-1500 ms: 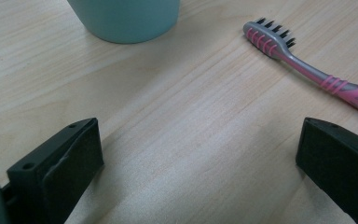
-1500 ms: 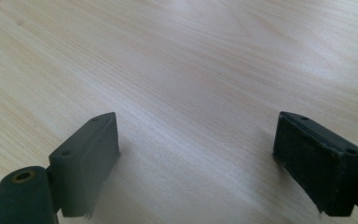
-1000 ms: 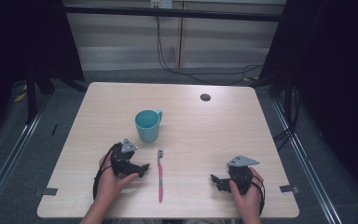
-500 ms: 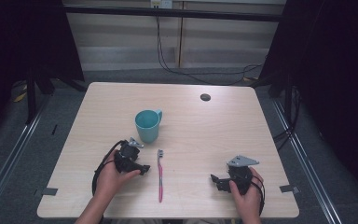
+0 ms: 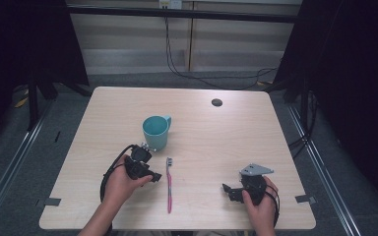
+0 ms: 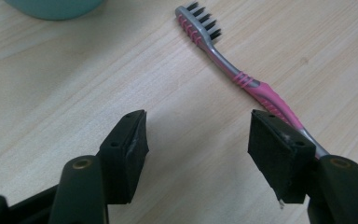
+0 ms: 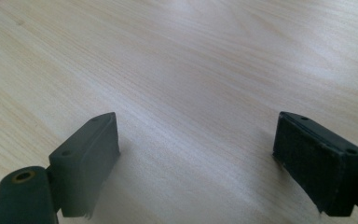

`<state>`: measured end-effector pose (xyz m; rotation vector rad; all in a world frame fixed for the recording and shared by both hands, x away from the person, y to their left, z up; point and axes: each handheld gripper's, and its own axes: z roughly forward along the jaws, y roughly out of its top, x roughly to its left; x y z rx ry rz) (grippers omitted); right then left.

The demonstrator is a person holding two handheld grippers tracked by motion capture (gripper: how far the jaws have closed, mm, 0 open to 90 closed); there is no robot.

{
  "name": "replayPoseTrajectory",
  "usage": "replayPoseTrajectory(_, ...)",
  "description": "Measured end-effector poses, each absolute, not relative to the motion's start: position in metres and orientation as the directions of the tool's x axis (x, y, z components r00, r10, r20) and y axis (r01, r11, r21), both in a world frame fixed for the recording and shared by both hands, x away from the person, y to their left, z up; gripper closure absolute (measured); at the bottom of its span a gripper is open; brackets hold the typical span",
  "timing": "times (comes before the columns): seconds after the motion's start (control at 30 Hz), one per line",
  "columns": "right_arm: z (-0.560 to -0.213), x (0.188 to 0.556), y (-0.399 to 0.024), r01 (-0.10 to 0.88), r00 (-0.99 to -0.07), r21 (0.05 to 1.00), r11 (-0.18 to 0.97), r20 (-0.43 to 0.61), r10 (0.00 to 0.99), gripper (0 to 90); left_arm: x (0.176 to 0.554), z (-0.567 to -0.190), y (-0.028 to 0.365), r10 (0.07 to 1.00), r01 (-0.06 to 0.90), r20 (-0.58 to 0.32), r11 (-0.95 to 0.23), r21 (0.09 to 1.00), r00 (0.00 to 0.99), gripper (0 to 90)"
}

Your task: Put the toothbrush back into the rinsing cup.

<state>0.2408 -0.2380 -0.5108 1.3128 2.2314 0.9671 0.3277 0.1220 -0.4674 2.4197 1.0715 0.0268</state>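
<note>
Left tongs (image 5: 152,176) had just been closing, jaws now roughly half apart, nothing between the pads (image 6: 129,154), only bare counter (image 5: 211,142). In the left gripper view the far pad sat over the tail of the toothbrush (image 6: 242,80) handle, not gripping it. Right tongs (image 5: 229,189) stood wide open and empty, parked low near the counter's front right.

Toothbrush (image 5: 169,184) lay flat just right of the left tongs, bristle head pointing away toward the teal cup (image 5: 155,132), handle tail toward the person. Cup stood upright just beyond, near but apart from the brush head.

Handling guess: brush looked light, rigid plastic, thin and low-lying, so the jaws would have to come nearly down to the counter to straddle it. Best hold looked like the thick pink rubbery grip section mid-handle: wider, less slick. Grey neck looked narrow and smooth, likely to pivot or slip. Off-centre pinch risked the brush swinging.
</note>
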Motion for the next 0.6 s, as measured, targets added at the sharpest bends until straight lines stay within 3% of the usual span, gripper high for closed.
replayPoseTrajectory(0.6, -0.511, 0.241, -0.238, 0.611, -0.494, 0.720, 0.329, 0.022, 0.869, 13.6, 0.329, -0.462, 0.099, 0.714, 0.742, -0.252, -0.539, 0.399, 0.654, 45.1)
